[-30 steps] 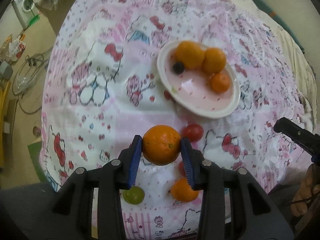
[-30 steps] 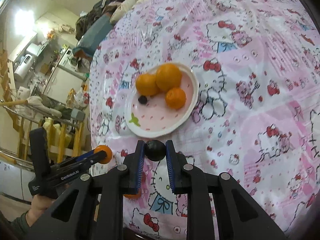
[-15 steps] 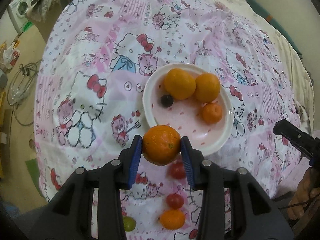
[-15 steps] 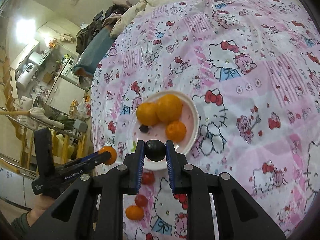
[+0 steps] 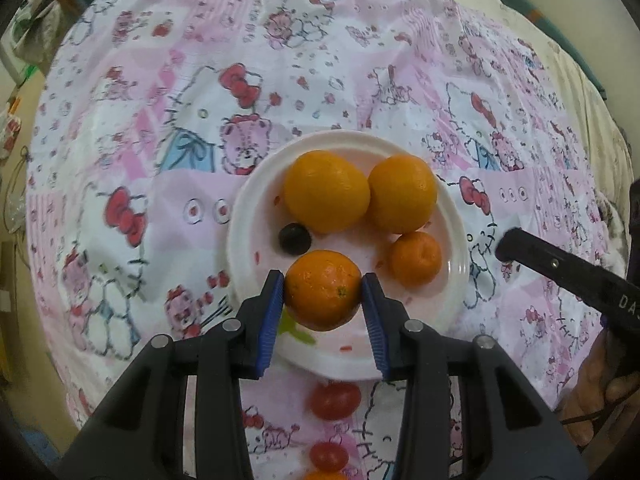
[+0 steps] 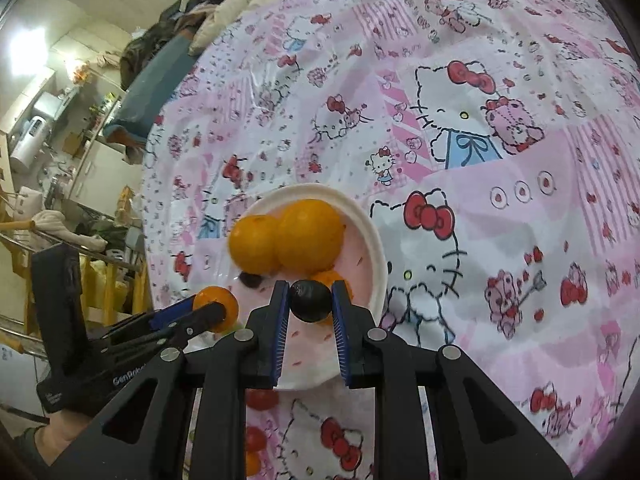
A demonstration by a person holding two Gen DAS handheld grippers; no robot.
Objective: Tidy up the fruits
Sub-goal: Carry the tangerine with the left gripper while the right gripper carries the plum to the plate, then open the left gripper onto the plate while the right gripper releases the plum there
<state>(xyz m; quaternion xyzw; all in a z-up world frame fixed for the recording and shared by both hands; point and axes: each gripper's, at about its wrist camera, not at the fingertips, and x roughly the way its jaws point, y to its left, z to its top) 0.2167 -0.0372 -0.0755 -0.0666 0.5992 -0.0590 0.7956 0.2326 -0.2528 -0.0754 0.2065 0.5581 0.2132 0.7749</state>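
A white plate (image 5: pixel 248 216) (image 6: pixel 374 240) lies on the pink cartoon-print cloth. It holds two big oranges (image 5: pixel 326 191), a small mandarin (image 5: pixel 416 258) and a dark grape (image 5: pixel 295 238). My left gripper (image 5: pixel 323 292) is shut on an orange (image 5: pixel 323 290) and hangs over the plate's near part. My right gripper (image 6: pixel 310 301) is shut on a dark round fruit (image 6: pixel 310 301), also over the plate's near edge. The left gripper (image 6: pixel 212 308) with its orange shows at the left of the right wrist view.
Two red tomatoes (image 5: pixel 335 400) (image 5: pixel 328 456) and part of an orange fruit lie on the cloth just below the plate. The table's edge (image 6: pixel 150 184) drops off at the left toward a cluttered room. A hand (image 5: pixel 592 396) holds the right gripper's handle.
Both grippers moved forward over the cloth with their fruits, from short of the plate to above its near part. The plate now looks larger and closer in both views.
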